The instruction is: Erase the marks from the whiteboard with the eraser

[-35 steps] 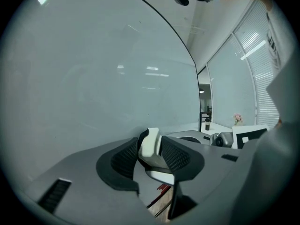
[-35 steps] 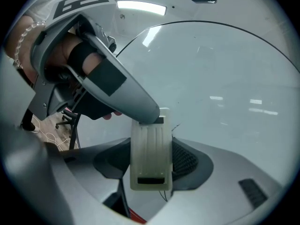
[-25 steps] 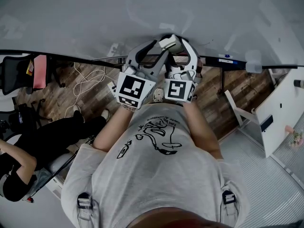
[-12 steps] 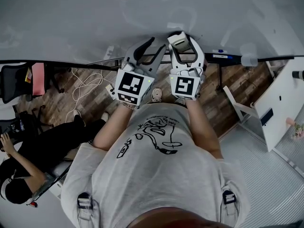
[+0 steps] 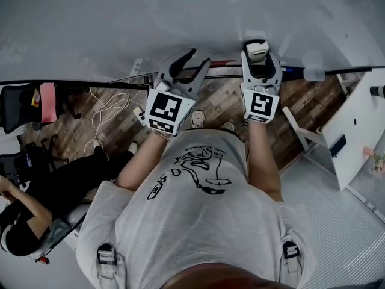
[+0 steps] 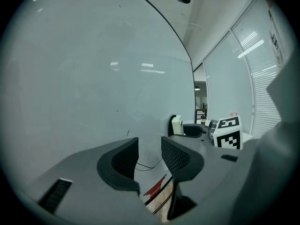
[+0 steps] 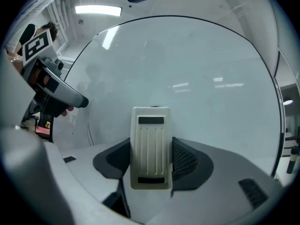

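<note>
The whiteboard (image 5: 120, 23) fills the top of the head view and carries only faint smears. My right gripper (image 5: 260, 56) is shut on the cream eraser (image 5: 257, 46), whose far end is against the board. In the right gripper view the ribbed eraser (image 7: 151, 139) stands upright between the jaws, with the board (image 7: 187, 64) right behind it. My left gripper (image 5: 195, 59) is open and holds nothing, to the left of the right one. In the left gripper view, thin black strokes (image 6: 145, 165) show on the board beyond the open left gripper (image 6: 149, 146).
The board's dark tray edge (image 5: 72, 84) runs across, with a red marker (image 5: 222, 62) and a blue-capped marker (image 5: 289, 72) on it. A person (image 5: 24, 209) sits at lower left by a black chair (image 5: 18, 95). Cables (image 5: 111, 104) lie on the wooden floor; a white cabinet (image 5: 361, 137) stands right.
My right gripper has slid to the right along the board with the eraser, away from the left gripper, and rolled more upright. The left gripper has hardly moved.
</note>
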{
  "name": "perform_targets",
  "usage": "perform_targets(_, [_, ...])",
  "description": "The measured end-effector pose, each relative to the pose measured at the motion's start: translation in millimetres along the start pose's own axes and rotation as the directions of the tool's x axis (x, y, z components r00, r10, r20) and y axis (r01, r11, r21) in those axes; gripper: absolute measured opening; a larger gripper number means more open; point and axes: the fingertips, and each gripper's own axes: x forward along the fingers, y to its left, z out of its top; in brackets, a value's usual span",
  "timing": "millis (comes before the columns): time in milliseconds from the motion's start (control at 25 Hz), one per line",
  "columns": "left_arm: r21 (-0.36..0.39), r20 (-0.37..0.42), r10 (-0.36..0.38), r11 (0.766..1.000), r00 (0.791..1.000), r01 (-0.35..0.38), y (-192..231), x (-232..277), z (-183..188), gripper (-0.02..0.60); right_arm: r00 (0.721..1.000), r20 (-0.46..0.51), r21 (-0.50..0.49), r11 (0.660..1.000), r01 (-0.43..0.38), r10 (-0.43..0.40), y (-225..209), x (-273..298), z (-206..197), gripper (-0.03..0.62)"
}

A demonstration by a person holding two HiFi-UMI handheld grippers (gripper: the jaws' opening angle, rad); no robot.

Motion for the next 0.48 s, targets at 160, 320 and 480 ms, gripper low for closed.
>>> perform_targets(160, [0.001,0.002,0.003,1.000,1.000,-0.003,3,-4,1,0.164,0.999,0.036,-0.001,1.000,0.021,-0.021,1,0,0,0.258])
perform_targets(320, [-0.003,-0.006,0.010,1.000,1.000,-0.010,6,-6,-2,0.164,0.995,0.089,-0.006,0.999,0.042,-0.041,4,2,-3,0.258])
perform_targets(480, [0.001,-0.013,0.013,1.000,1.000,-0.013,8,-9,-4,0.164,0.994,0.102,-0.058,0.998,0.035,-0.029,17,3,-11,0.258])
